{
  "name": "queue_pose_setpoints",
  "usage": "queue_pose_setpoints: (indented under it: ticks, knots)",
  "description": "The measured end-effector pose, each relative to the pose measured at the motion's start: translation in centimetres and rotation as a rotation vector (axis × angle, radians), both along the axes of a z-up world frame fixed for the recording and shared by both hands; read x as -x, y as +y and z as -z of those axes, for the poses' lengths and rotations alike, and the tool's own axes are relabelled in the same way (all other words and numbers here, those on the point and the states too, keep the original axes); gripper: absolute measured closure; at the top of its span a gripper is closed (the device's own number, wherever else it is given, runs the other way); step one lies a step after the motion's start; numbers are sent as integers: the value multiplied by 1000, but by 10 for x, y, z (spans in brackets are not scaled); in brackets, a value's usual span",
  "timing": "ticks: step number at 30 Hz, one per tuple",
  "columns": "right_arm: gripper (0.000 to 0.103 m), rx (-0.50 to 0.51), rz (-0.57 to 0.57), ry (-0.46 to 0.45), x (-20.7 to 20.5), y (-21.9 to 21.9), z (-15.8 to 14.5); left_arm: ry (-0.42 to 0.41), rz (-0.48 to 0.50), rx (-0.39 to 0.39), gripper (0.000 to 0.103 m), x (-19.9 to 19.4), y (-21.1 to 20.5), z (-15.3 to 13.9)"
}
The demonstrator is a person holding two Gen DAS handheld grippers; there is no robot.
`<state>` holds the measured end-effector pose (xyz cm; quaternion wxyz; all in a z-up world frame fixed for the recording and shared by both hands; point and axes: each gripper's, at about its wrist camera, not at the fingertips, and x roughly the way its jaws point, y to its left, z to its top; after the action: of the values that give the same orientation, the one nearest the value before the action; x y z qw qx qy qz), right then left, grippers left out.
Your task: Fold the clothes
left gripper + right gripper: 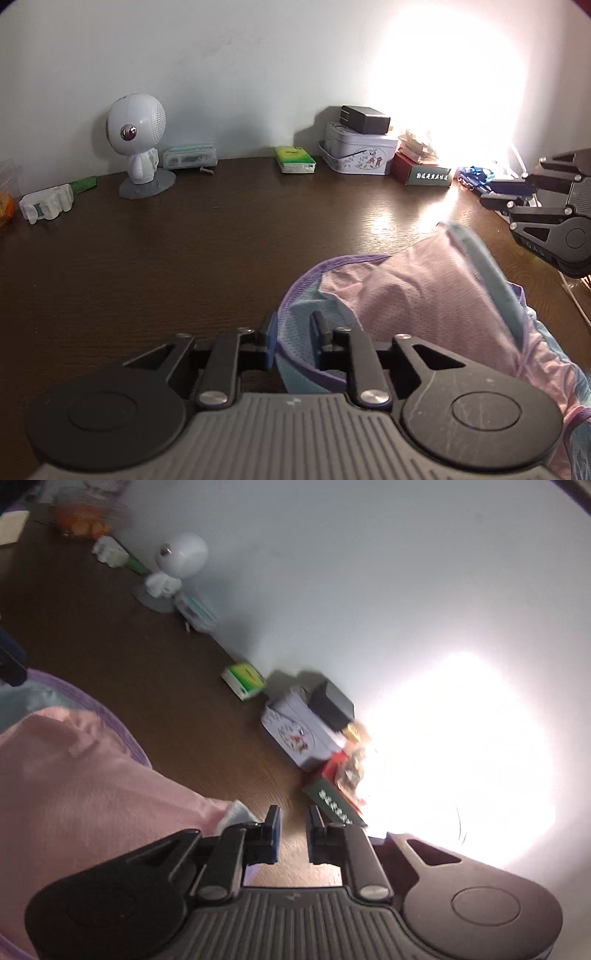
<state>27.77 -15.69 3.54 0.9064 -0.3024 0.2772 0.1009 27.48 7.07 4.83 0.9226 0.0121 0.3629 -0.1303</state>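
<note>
A pink mesh garment [424, 299] with light blue and purple trim lies bunched on the dark wooden desk [166, 251] at the front right. My left gripper [293, 332] is open, its fingers either side of the garment's blue and purple edge, not closed on it. My right gripper [293, 825] is open and empty, tilted, just right of the pink cloth [92, 794] and above the bare desk [147, 672]. It also shows in the left wrist view [509, 206] at the far right, above the garment.
Along the wall stand a white astronaut figure [138, 140], a green tissue pack [295, 159], a white tin [356, 151] with a black charger on it, and a red-green box [424, 171]. A white object [46, 203] lies far left. Strong glare at the right.
</note>
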Motion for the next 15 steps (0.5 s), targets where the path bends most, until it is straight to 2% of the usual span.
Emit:
queue_pose_setpoints:
  ticks: [1, 2, 3, 4, 6, 9, 11, 13, 15]
  knots:
    - [86, -19, 19, 15, -6, -6, 0, -9, -1, 13, 58, 3, 2, -1]
    - [77, -38, 38, 31, -12, -11, -1, -18, -1, 26, 44, 5, 3, -1]
    - [66, -140, 32, 75, -6, -28, -5, -18, 1, 24, 39, 5, 3, 0]
    - [65, -238, 11, 135, 2, -45, -5, -6, -11, 8, 39, -1, 1, 3]
    - [68, -336, -11, 221, 13, -62, 5, 7, -25, -19, 39, -14, -5, 8]
    - [75, -346, 3, 224, 23, -62, 31, 29, -28, -43, 39, -41, -15, 16]
    - [80, -342, 54, 236, 18, -61, 47, 56, -29, -24, 39, -60, -19, 20]
    - [81, -379, 83, 241, 18, -66, 51, 68, -18, -13, 40, -75, -22, 23]
    - [81, -388, 98, 253, 22, -70, 51, 46, 40, -73, 46, -79, -35, 23]
